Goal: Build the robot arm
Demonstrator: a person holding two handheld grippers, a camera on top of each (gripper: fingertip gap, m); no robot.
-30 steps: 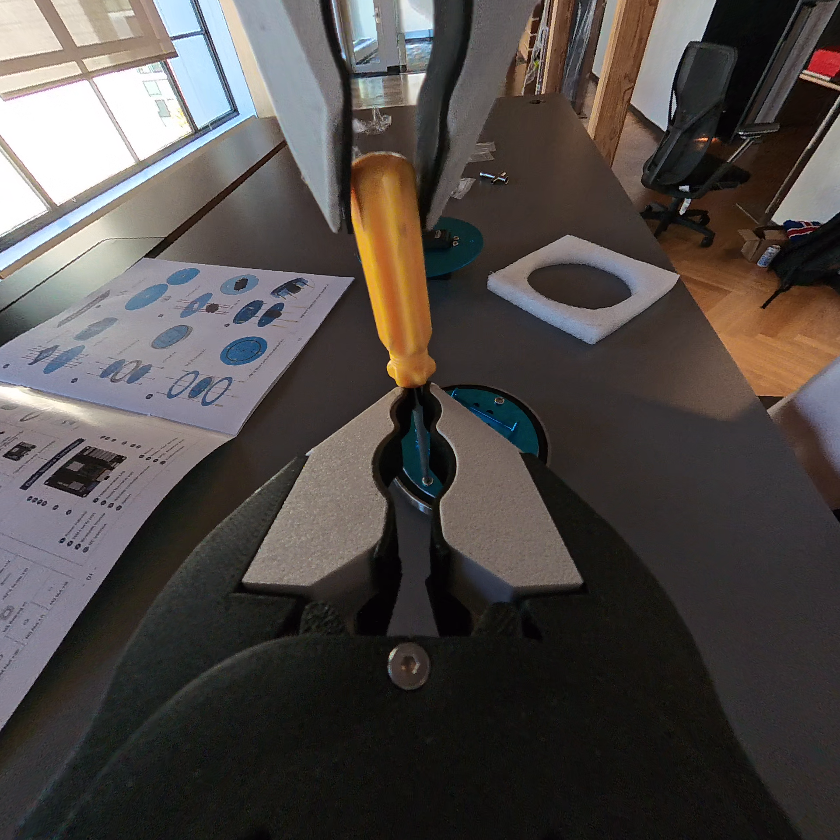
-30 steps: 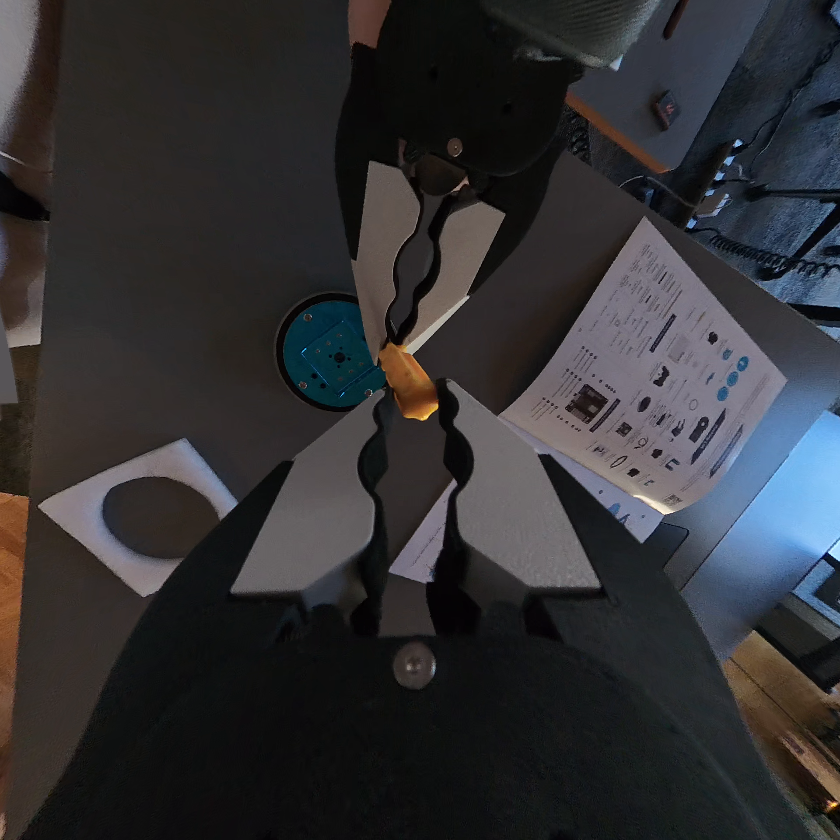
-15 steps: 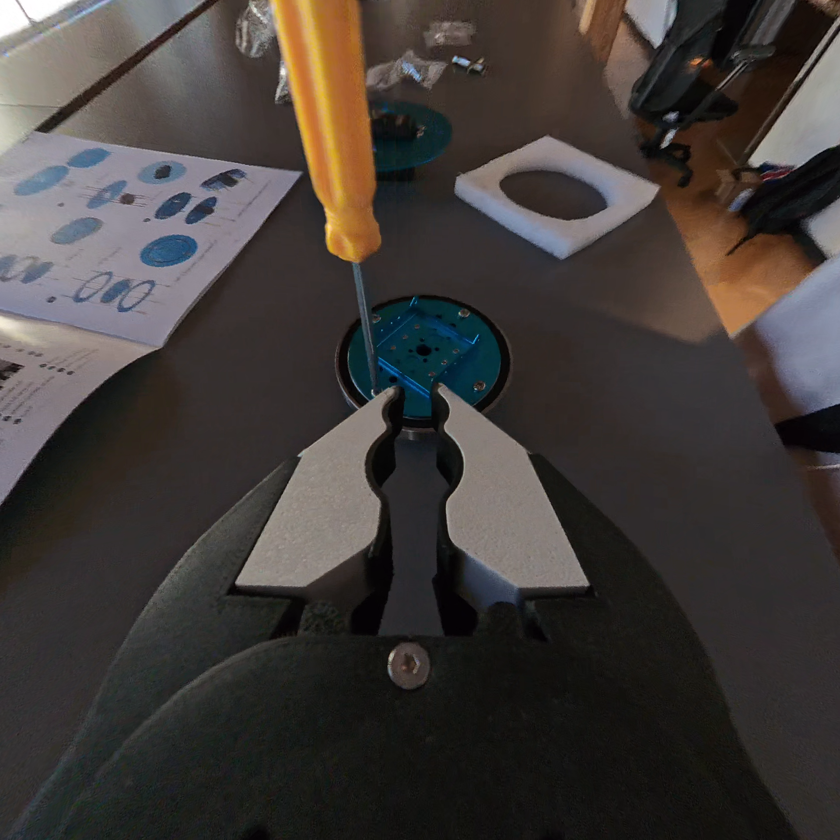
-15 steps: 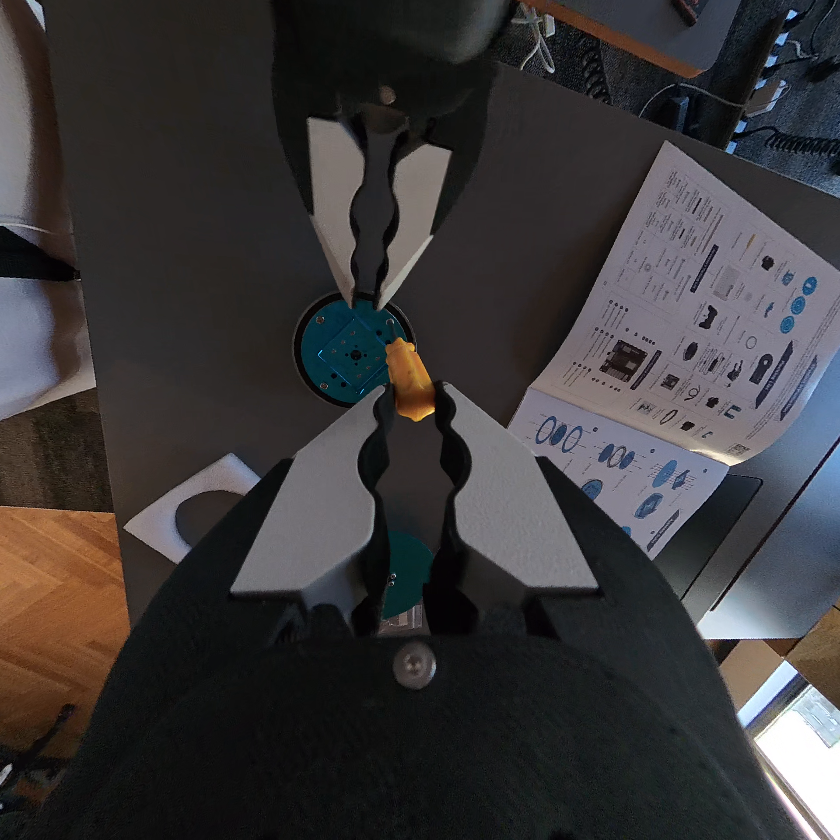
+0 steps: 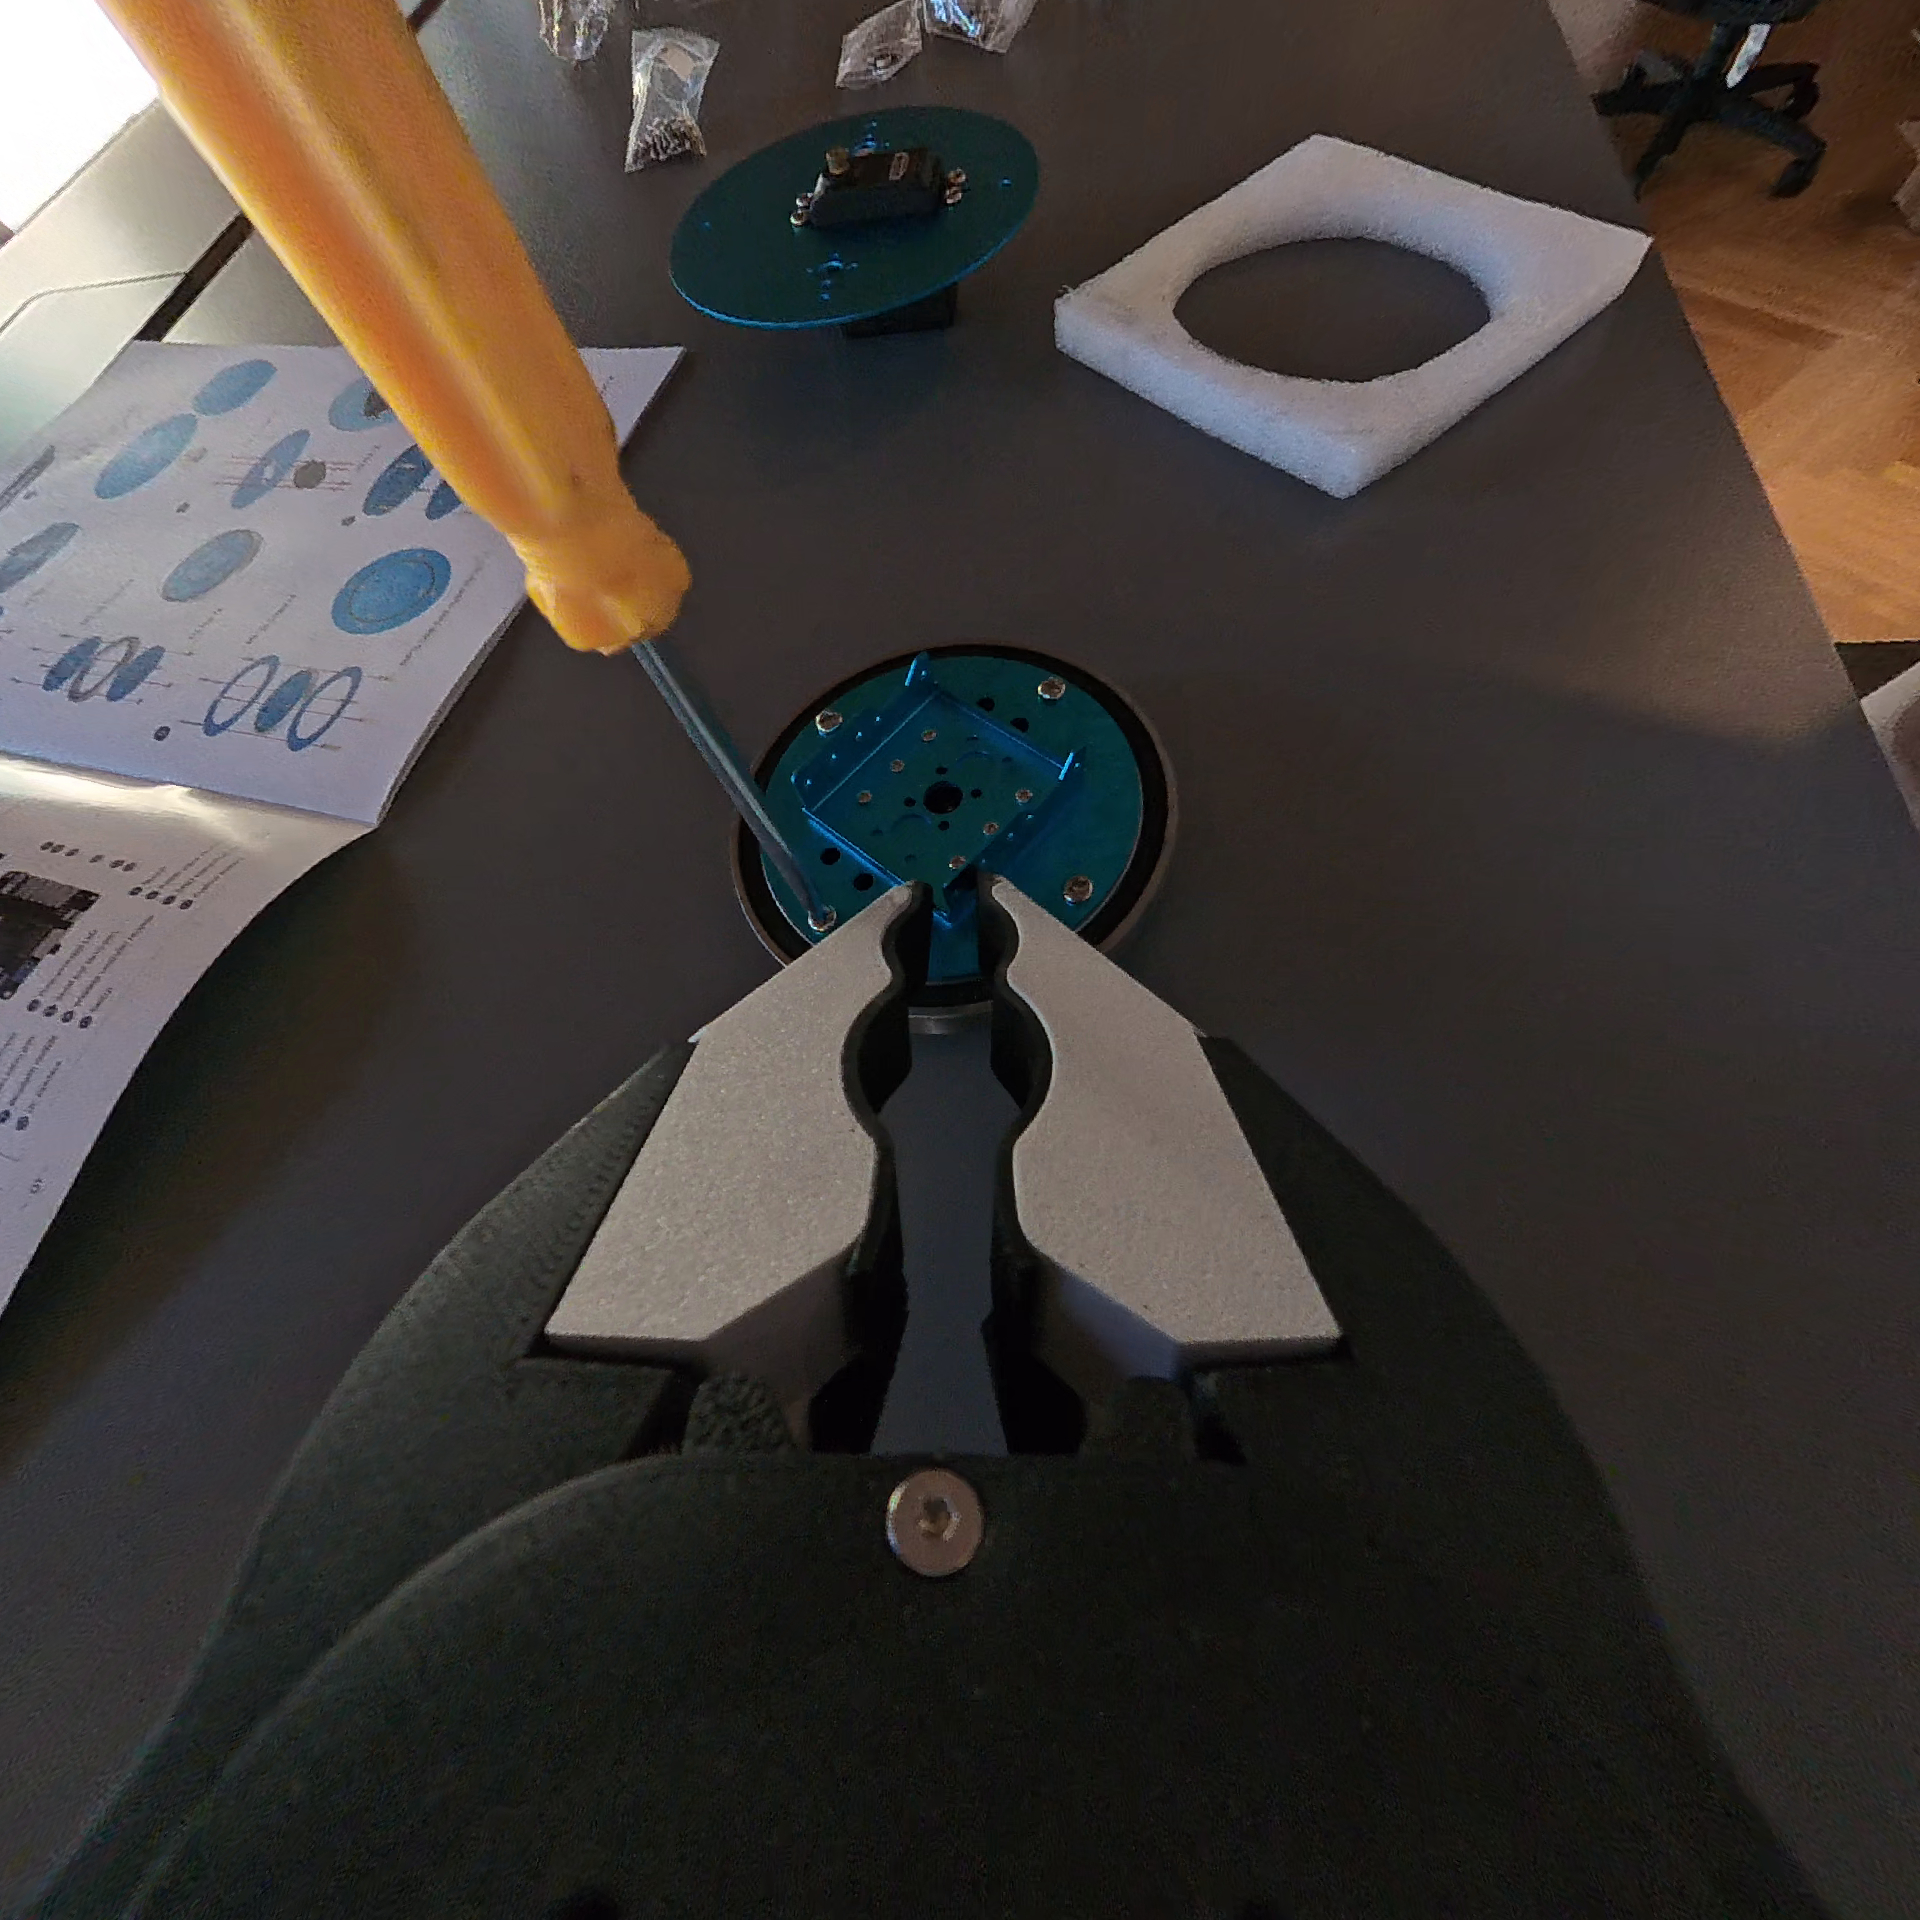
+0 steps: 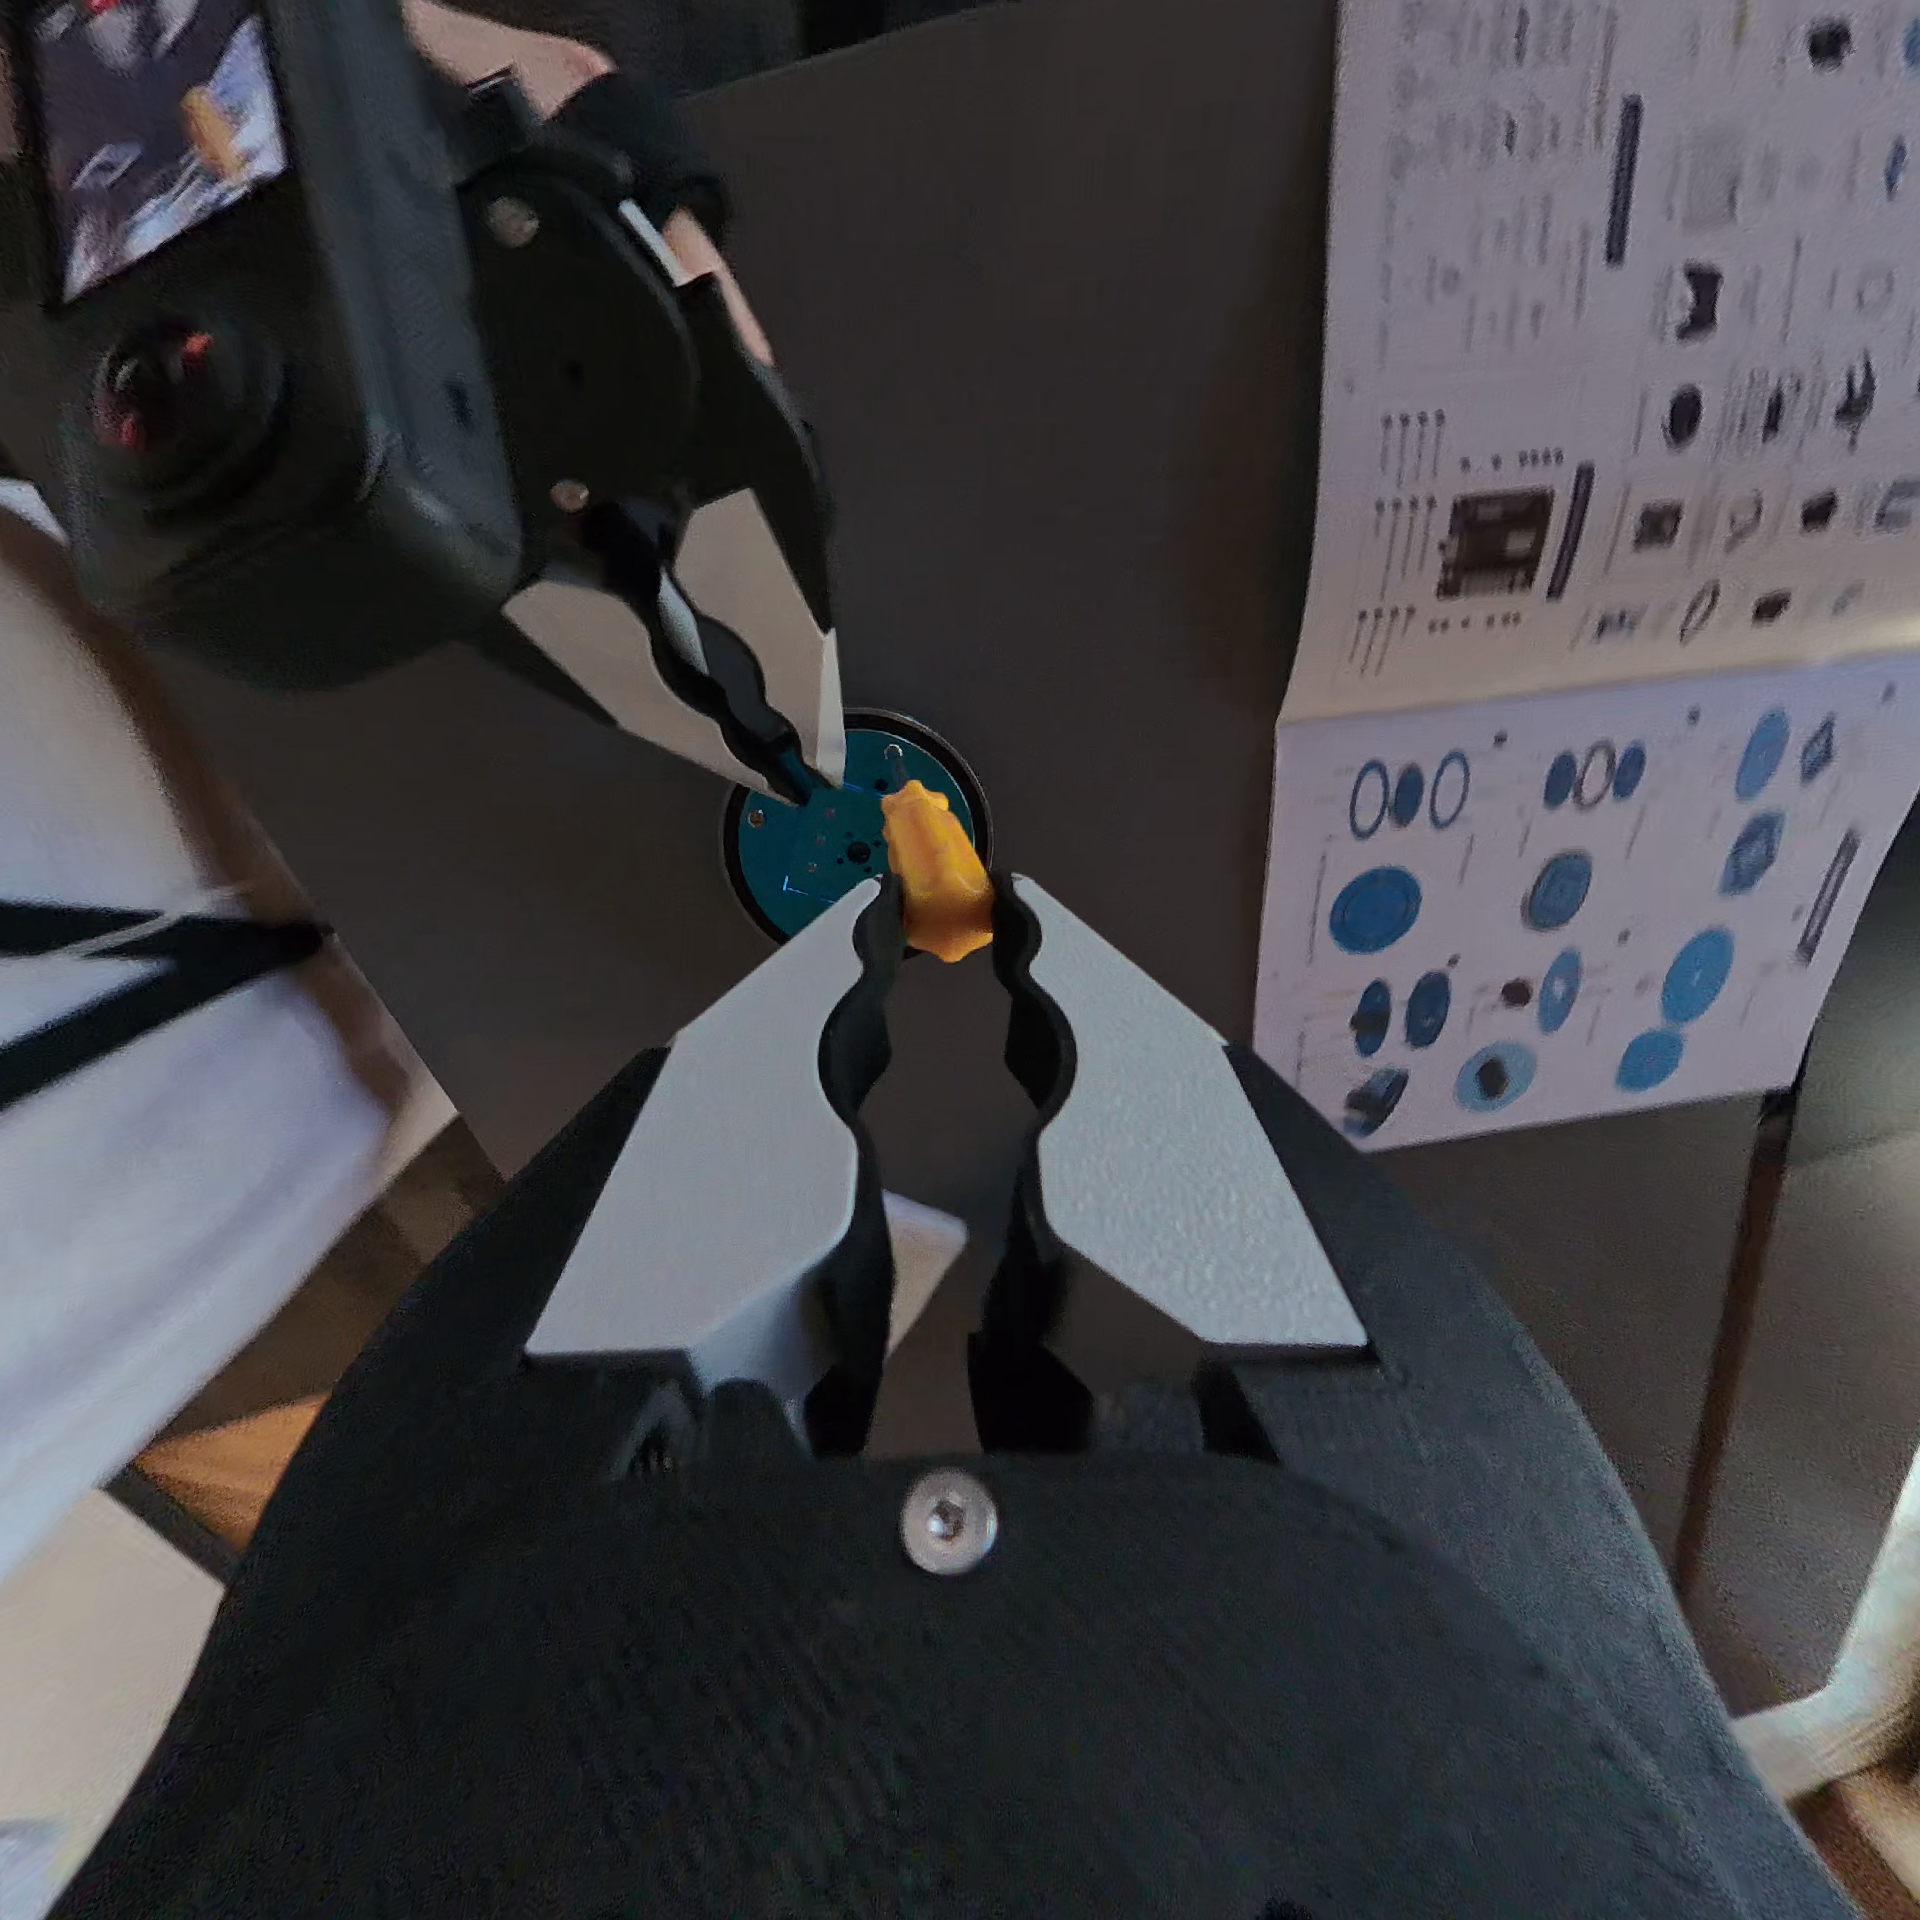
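Observation:
A teal disc (image 5: pixel 1101 810) carrying a blue square bracket (image 5: pixel 935 790) lies in a black ring on the dark table. My left gripper (image 5: pixel 951 894) sits at the disc's near edge, its jaws closed to a narrow gap on the bracket's near corner. It also shows in the right wrist view (image 6: pixel 805 779), tips down on the disc (image 6: pixel 810 873). My right gripper (image 6: pixel 945 883) is shut on the yellow handle of a screwdriver (image 6: pixel 935 883). In the left wrist view the screwdriver (image 5: pixel 416 312) leans in from the upper left. Its tip rests on a screw (image 5: pixel 821 920) at the disc's near-left rim.
A second teal disc with a black servo (image 5: pixel 852 208) and a white foam square with a round hole (image 5: pixel 1351 312) lie farther back. Small bags of screws (image 5: pixel 665 94) lie beyond. Printed instruction sheets (image 5: pixel 208 623) cover the left side. The table edge runs along the right. The gap from one gripper's tips to the other's is roughly 12 centimetres.
My left gripper drew back from around the screwdriver shaft, then closed in on the bracket's corner. The screwdriver went from upright to leaning left, and its tip now rests on the near-left screw.

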